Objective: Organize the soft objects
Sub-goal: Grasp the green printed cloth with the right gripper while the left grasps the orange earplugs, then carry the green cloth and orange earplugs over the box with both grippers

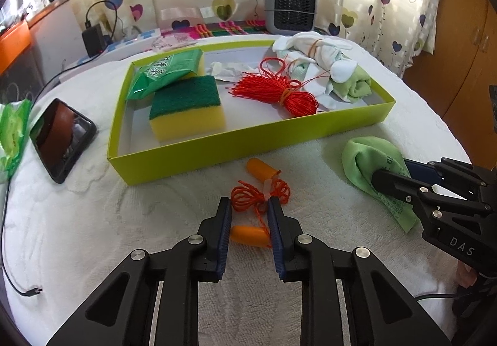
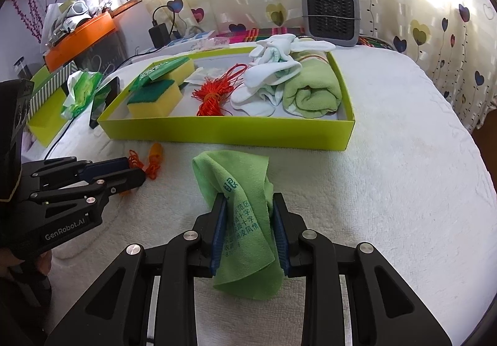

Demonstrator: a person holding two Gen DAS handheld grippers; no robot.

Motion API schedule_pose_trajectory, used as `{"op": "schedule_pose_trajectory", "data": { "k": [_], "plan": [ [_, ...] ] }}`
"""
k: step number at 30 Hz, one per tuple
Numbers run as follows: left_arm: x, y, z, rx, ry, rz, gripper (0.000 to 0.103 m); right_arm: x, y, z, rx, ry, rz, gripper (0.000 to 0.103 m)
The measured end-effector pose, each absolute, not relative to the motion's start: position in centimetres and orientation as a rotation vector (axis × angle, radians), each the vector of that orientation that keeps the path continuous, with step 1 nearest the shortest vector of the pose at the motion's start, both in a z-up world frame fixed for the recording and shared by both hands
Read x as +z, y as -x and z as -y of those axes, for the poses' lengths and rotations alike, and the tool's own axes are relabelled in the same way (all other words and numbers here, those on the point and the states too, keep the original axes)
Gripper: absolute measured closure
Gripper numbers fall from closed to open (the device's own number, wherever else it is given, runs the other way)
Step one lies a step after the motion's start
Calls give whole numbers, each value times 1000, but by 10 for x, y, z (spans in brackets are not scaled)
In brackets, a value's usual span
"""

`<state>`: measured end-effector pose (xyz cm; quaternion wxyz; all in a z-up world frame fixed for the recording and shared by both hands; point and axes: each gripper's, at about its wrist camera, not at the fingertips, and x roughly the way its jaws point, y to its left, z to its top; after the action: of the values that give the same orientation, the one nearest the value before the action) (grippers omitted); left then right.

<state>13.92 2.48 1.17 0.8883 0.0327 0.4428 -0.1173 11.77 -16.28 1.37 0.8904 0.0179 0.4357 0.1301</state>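
A lime-green tray holds two yellow-green sponges, a red cord bundle, white socks and a rolled green towel. Orange earplugs on a red cord lie on the white towel in front of the tray. My left gripper is open around them, one plug between the fingers. My right gripper is shut on a light green cloth, which rests on the bed; it also shows in the left wrist view.
A black phone and a green wipes pack lie left of the tray. A grey heater stands behind it by the curtain. A charger and cable run along the left. A wooden cabinet is at the right.
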Motion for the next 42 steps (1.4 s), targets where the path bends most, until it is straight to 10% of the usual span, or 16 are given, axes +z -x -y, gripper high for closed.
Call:
{"op": "schedule_pose_trajectory", "data": {
  "k": [42],
  "plan": [
    [44, -124, -31, -342, 59, -813, 82, 33, -106, 168, 277, -75, -792, 89]
  ]
}}
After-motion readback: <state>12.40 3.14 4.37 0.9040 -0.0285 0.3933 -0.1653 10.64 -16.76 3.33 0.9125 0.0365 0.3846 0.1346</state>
